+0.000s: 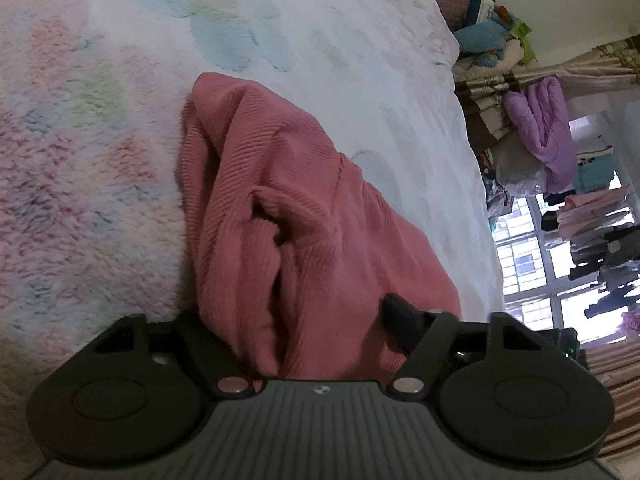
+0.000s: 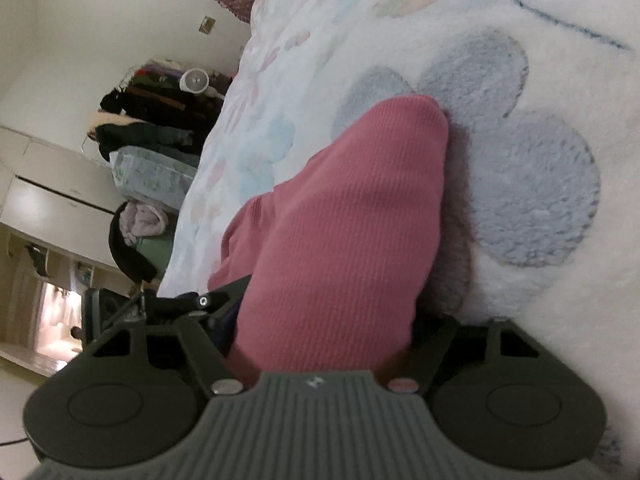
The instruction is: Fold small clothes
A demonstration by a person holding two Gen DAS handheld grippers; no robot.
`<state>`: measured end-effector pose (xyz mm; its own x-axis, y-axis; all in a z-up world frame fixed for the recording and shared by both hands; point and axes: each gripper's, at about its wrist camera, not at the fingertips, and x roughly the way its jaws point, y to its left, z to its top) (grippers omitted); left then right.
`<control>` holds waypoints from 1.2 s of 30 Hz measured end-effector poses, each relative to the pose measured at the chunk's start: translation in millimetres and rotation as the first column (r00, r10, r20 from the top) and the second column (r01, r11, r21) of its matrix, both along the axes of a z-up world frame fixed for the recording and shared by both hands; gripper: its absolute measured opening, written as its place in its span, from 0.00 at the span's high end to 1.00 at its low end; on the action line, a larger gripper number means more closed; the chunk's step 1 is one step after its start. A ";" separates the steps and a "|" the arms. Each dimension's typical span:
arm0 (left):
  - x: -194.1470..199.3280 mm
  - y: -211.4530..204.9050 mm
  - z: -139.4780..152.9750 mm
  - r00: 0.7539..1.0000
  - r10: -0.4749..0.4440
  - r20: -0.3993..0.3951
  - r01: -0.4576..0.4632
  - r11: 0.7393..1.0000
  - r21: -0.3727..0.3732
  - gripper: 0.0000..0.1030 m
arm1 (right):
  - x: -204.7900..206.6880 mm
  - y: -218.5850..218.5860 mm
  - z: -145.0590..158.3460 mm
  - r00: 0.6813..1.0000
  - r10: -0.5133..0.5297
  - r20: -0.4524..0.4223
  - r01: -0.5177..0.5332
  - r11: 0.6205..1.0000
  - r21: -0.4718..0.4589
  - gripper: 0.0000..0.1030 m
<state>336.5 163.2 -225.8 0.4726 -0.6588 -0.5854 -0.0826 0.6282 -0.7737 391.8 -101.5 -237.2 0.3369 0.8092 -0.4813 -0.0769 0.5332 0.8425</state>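
Observation:
A pink ribbed garment [image 1: 280, 216] lies bunched on a fluffy pastel blanket [image 1: 80, 160]. My left gripper [image 1: 316, 320] is shut on the pink garment; the cloth drapes over it and hides most of both fingers, with one black fingertip [image 1: 396, 316] showing at the right. In the right wrist view the same pink garment [image 2: 340, 232] runs from between my fingers out over the blanket [image 2: 540, 184]. My right gripper [image 2: 324, 320] is shut on the garment, its fingers covered by cloth.
The bed edge falls away at the right of the left wrist view, with piled clothes [image 1: 540, 132] and a window [image 1: 560, 280] beyond. In the right wrist view, clothes piles [image 2: 148, 136], a small fan [image 2: 192, 80] and cupboards [image 2: 48, 200] stand past the bed's left edge.

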 end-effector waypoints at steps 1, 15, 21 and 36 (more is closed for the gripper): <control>-1.7 3.4 -1.7 1.000 -0.009 -0.001 0.009 1.000 -0.003 0.35 | -0.8 -0.4 0.2 1.000 -0.003 -0.003 0.003 1.000 -0.005 0.46; -51.6 20.8 38.8 0.999 -0.016 0.038 0.025 0.971 -0.238 0.61 | -45.9 -19.8 52.0 0.999 -0.044 0.031 0.040 0.990 0.133 0.60; -115.2 4.4 60.8 0.997 -0.054 0.046 0.064 0.967 -0.247 0.61 | -117.0 -38.3 89.8 0.998 -0.053 0.040 0.046 0.987 0.151 0.60; -211.6 -51.3 67.2 0.976 -0.218 -0.028 0.208 0.957 -0.203 0.61 | -316.6 -98.2 95.8 0.985 -0.167 -0.046 0.172 0.977 0.124 0.60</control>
